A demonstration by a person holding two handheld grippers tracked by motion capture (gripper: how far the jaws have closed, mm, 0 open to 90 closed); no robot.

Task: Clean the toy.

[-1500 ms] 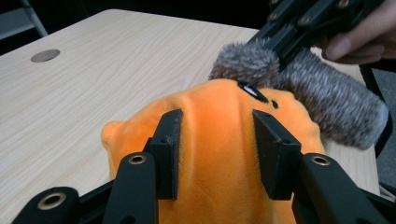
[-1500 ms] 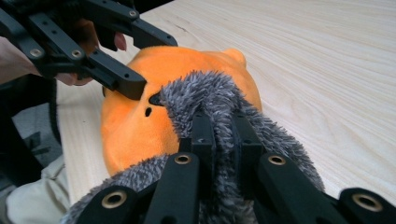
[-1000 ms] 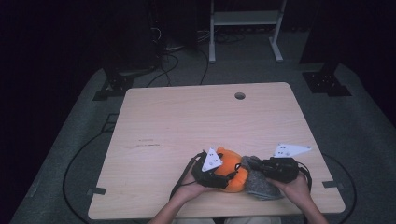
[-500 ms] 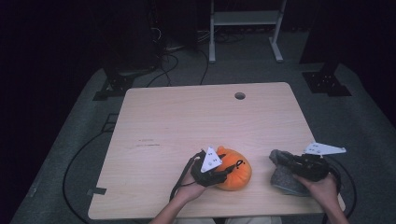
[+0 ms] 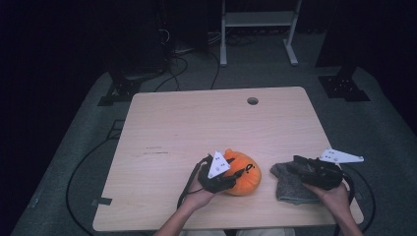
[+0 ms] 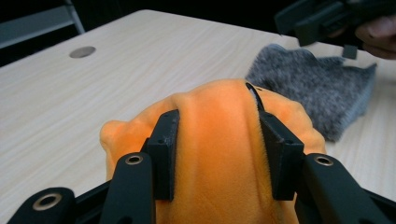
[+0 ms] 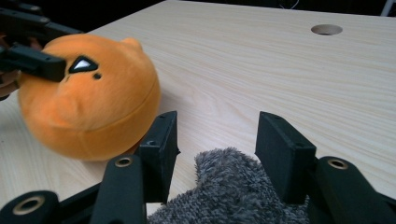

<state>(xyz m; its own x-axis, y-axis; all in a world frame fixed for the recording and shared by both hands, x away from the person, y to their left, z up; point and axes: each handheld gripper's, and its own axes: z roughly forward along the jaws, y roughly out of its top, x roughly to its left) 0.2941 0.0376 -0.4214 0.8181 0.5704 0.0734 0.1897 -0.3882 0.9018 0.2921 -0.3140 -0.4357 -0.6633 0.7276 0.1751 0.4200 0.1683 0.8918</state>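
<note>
the wooden counter [image 5: 196, 137] has a round cable hole [image 5: 253, 101] toward 12 o'clock. at its 6 o'clock edge sits the orange plush [image 5: 243, 172], squeezed between the left tool [image 6: 217, 149]'s pads. at the plush's 3 o'clock lies the grey cloth [image 5: 290, 184]; the right tool [image 7: 215, 140] has just been opening, its pads clear of the cloth between them.

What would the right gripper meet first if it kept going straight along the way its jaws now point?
The right gripper, its jaws just opened, has the grey cloth lying loosely between them. Beyond the cloth's edge the line looks like bare table; the orange plush toy sits off to one side, though depth is hard to judge.
</note>
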